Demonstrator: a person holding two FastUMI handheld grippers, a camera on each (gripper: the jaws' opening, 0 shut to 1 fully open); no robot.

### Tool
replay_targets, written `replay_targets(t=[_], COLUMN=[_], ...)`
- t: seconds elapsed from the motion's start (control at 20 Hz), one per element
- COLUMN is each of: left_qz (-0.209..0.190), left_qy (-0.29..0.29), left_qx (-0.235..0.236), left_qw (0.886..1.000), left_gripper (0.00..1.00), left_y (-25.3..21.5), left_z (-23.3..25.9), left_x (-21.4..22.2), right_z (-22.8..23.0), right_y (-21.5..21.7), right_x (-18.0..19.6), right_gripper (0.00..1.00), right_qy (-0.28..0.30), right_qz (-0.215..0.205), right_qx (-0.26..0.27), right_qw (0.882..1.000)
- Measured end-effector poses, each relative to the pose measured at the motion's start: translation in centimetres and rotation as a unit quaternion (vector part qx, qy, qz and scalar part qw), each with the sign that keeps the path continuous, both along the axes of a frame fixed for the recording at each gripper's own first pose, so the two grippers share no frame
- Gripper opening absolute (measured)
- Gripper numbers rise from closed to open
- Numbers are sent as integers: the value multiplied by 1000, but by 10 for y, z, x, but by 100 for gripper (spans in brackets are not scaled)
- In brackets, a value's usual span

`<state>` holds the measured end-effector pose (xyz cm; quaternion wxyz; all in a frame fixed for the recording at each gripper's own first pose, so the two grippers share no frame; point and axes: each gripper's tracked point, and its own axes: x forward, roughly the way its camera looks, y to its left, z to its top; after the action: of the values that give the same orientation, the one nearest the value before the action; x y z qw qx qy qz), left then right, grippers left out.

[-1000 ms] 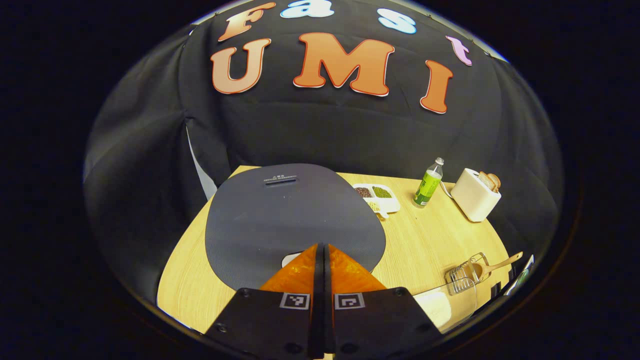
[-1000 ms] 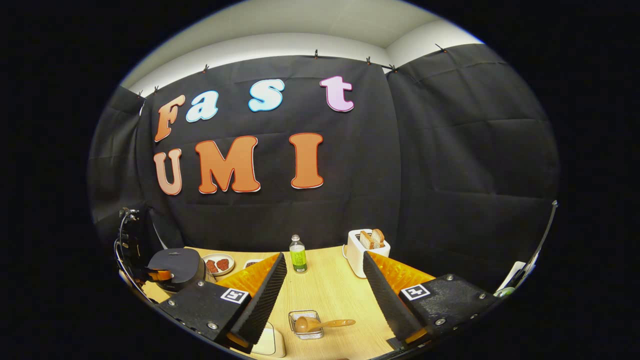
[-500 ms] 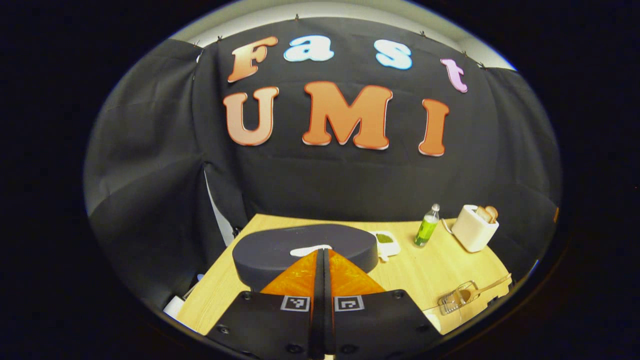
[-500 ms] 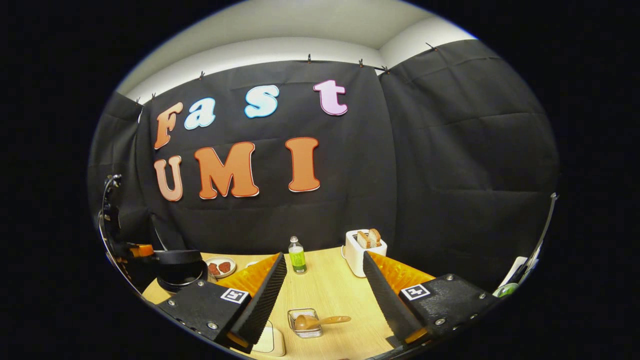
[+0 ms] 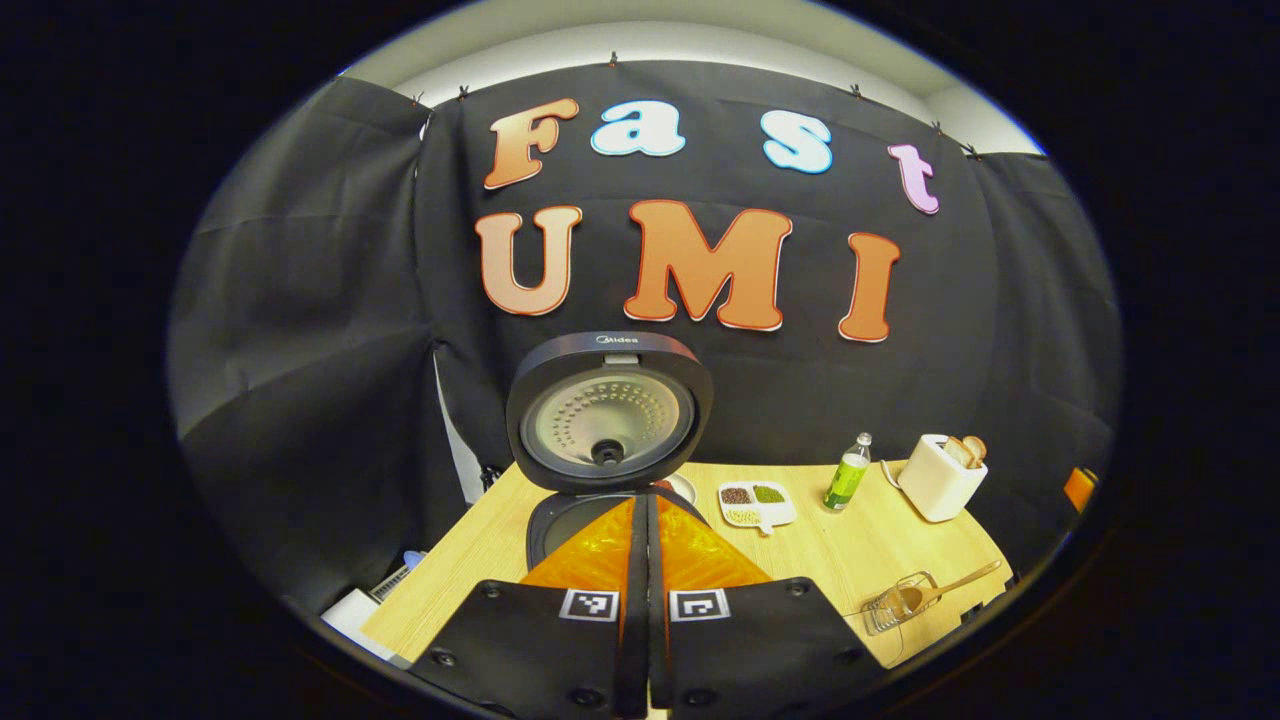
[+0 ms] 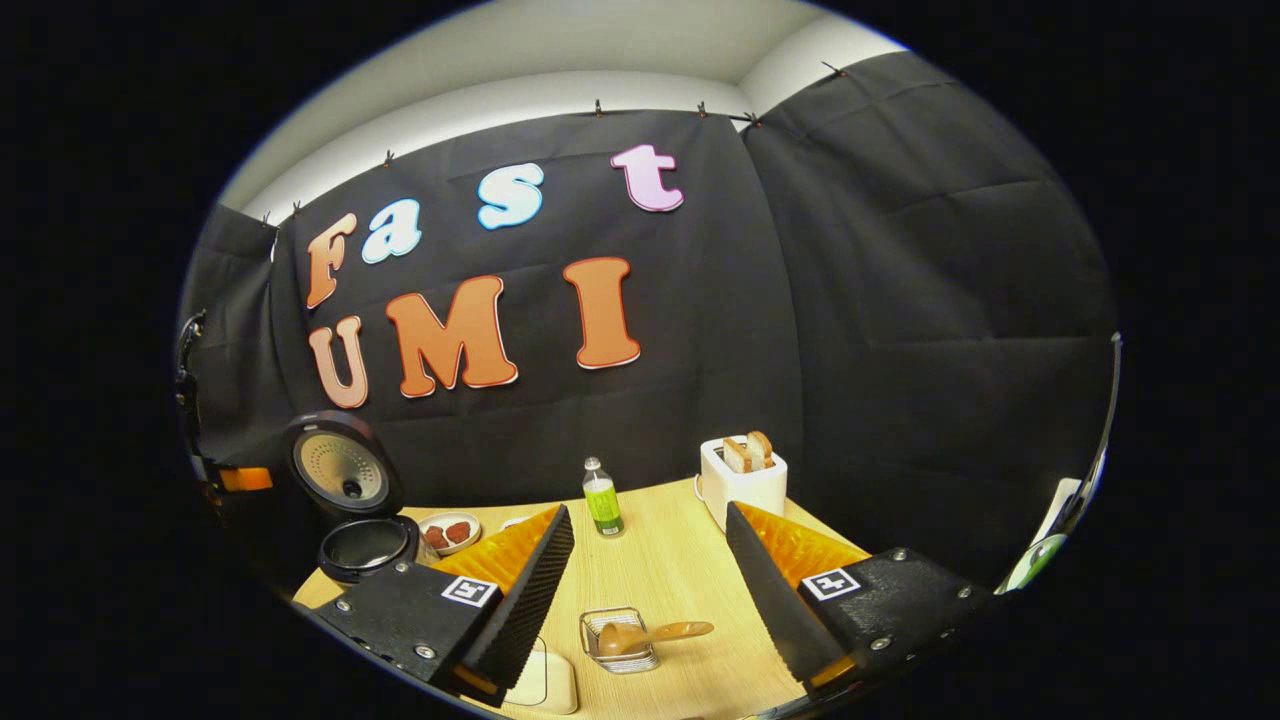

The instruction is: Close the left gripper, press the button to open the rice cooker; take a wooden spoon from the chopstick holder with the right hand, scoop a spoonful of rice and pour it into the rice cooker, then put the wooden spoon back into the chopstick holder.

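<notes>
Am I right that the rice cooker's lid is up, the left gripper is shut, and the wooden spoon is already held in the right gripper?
Not quite: the wooden spoon still lies in the chopstick holder on the table, and the right gripper is open and empty above it, as the right gripper view shows. The rest holds: the rice cooker has its lid up and the left gripper is shut.

Wooden table point(image 6: 670, 570) carries rice cooker point(image 6: 365, 545), bottle point(image 6: 602, 500), toaster point(image 6: 742, 482), chopstick holder point(image 6: 618, 642).
</notes>
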<state>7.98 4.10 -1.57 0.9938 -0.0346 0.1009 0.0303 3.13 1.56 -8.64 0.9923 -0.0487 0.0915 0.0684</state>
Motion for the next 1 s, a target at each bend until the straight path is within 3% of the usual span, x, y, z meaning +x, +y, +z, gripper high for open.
replay_targets(t=[0.25,0.45,0.5,0.6,0.8,0.95,1.0], left_qz=[23,32,33,31,60,66,66], left_qy=[-69,-79,-82,-91,-95,-88,-85], left_qx=[39,1,-9,-17,9,17,19], left_qw=[997,996,996,995,994,994,994], left_gripper=[18,54,54,67,92,93,95], left_y=[20,24,25,26,44,44,43], left_z=[53,68,71,78,81,77,74], left_x=[-24,-39,-41,-47,-54,-55,-55], right_z=[-47,-85,-93,-116,-157,-178,-183], right_y=[-8,-16,-17,-26,-39,-41,-41], right_x=[7,14,16,20,19,8,7], right_gripper=[95,95,95,95,95,95,84], right_qy=[34,69,76,98,150,185,192], right_qz=[-5,-16,-19,-37,-66,-73,-75], right_qx=[20,55,69,93,122,160,167], right_qw=[999,996,994,990,979,967,964])
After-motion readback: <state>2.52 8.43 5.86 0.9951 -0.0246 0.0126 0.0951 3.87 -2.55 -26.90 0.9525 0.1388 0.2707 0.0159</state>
